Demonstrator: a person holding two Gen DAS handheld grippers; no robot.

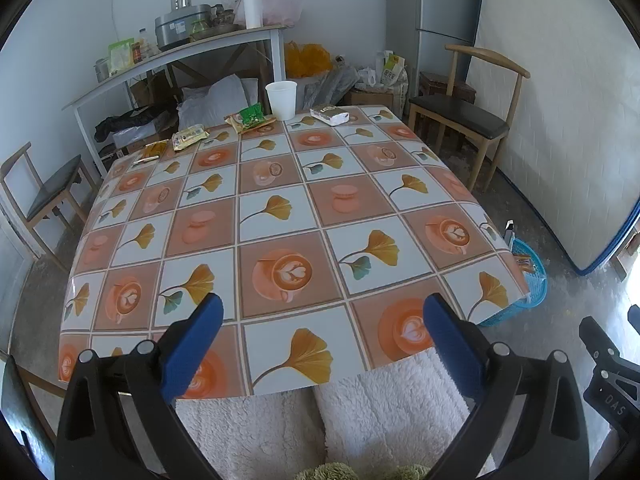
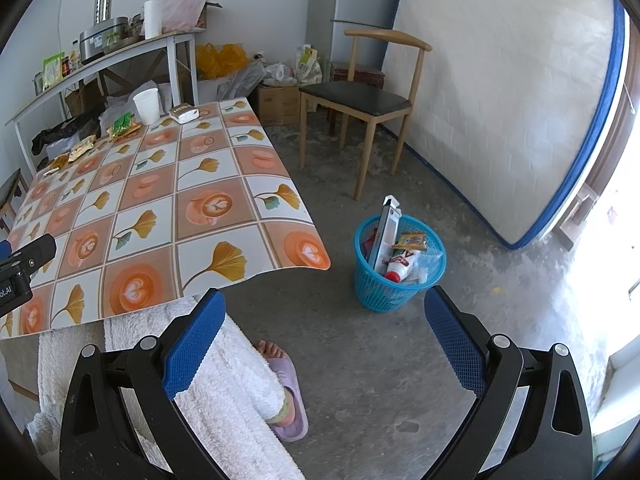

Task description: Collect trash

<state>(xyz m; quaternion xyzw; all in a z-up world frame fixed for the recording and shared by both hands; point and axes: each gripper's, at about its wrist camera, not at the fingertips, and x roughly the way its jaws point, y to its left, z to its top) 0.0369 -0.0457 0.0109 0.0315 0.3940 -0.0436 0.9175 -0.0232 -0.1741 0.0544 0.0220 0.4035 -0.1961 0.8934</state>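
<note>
Trash lies along the table's far edge: a white paper cup [image 1: 281, 99], a green wrapper [image 1: 252, 117], a silver packet [image 1: 330, 114], a yellow snack bag [image 1: 189, 138] and a small yellow wrapper [image 1: 152, 151]. The cup [image 2: 147, 106] and silver packet [image 2: 183, 113] also show in the right wrist view. A blue mesh bin [image 2: 399, 262] holding several wrappers and a bottle stands on the floor right of the table. My left gripper [image 1: 320, 314] is open and empty over the table's near edge. My right gripper [image 2: 324, 312] is open and empty above the floor, near the bin.
The table [image 1: 280, 220] has a tiled flower-and-coffee cloth. A wooden chair [image 2: 360, 100] stands beyond the bin, another chair [image 1: 44, 196] at the left. A cluttered shelf [image 1: 180, 52] is behind the table. The person's legs in white fleece [image 2: 224, 392] are below.
</note>
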